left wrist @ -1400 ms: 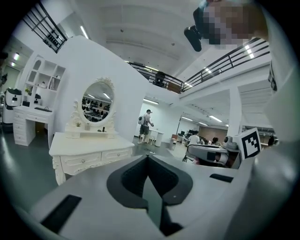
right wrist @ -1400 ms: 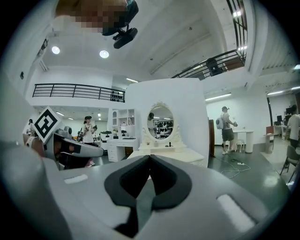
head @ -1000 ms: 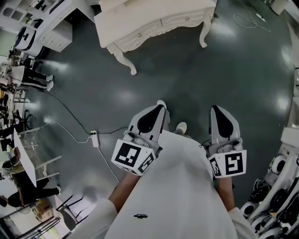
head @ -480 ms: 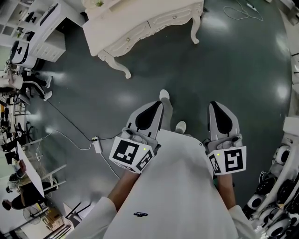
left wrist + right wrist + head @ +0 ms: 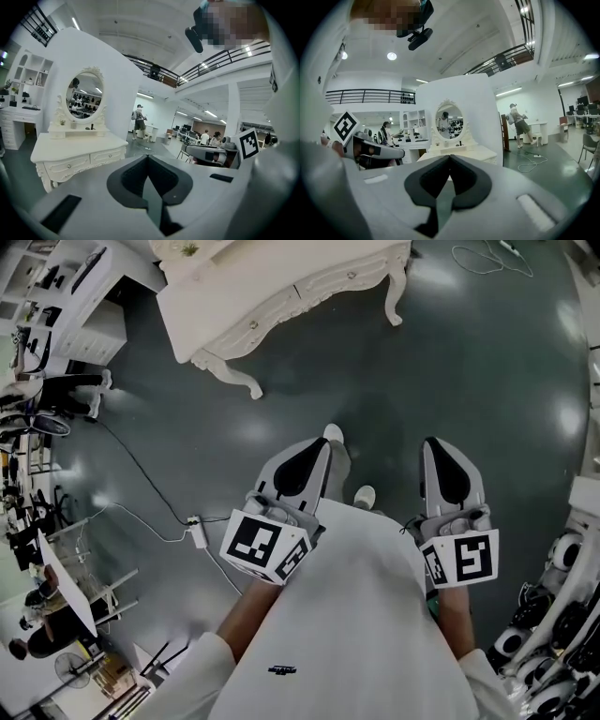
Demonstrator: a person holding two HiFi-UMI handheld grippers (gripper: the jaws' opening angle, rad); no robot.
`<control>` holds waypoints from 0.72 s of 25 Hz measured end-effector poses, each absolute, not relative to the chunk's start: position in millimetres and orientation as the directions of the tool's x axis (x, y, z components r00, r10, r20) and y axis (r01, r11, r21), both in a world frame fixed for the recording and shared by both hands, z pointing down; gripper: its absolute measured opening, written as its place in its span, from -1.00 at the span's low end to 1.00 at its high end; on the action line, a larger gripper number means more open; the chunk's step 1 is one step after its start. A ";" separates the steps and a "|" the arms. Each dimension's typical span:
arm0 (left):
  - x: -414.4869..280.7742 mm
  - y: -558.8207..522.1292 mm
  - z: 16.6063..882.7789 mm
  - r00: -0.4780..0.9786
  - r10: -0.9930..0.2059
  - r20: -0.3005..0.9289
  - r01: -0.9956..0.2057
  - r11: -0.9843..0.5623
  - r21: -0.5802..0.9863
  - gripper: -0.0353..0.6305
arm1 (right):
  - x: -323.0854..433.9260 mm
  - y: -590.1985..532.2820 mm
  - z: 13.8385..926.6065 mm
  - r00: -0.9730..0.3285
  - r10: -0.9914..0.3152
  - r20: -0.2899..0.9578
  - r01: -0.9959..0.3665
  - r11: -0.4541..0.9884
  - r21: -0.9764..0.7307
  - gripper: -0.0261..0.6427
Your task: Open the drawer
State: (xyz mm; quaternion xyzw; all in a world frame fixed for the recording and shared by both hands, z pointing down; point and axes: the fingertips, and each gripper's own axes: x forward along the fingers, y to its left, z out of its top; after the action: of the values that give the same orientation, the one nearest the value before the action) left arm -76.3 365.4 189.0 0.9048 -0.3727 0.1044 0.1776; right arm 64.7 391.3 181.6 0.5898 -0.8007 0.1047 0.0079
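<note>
Both hand-held grippers are held out in front of the person's white-clad body, the left gripper (image 5: 322,446) and the right gripper (image 5: 434,448) side by side above the dark grey glossy floor (image 5: 487,381). Each has its black-padded jaws pressed together with nothing between them. Well apart from them, towards the far edge of the floor, stands the white ornate dressing table (image 5: 281,282) on curved legs, with an oval mirror (image 5: 86,96) rising from its top. Two white drawers with small round knobs sit side by side in its front, seen from the left gripper view as the left-hand drawer (image 5: 69,164) and the right-hand drawer (image 5: 108,155), both shut flush. A white power strip (image 5: 195,531) on a thin cable lies on the floor nearer its left edge.
</note>
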 end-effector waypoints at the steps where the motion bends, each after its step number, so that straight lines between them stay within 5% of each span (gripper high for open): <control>1: -76.1 356.2 190.2 0.700 -0.636 0.324 -0.712 -0.658 0.246 -0.87 | 64.2 382.3 182.1 -0.307 -0.942 0.139 -0.945 0.285 -0.159 -0.89; 18: -80.1 186.8 217.0 0.736 -0.579 0.350 -0.675 -0.668 0.315 -0.87 | 46.2 218.7 197.7 -0.290 -0.933 0.211 -0.953 0.260 -0.158 -0.89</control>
State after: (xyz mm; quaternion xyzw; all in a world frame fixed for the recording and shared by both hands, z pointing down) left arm -80.1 186.8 217.0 0.9064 -0.3457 0.1108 0.2159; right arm 46.2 218.7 197.7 0.5946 -0.7929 0.1278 0.0375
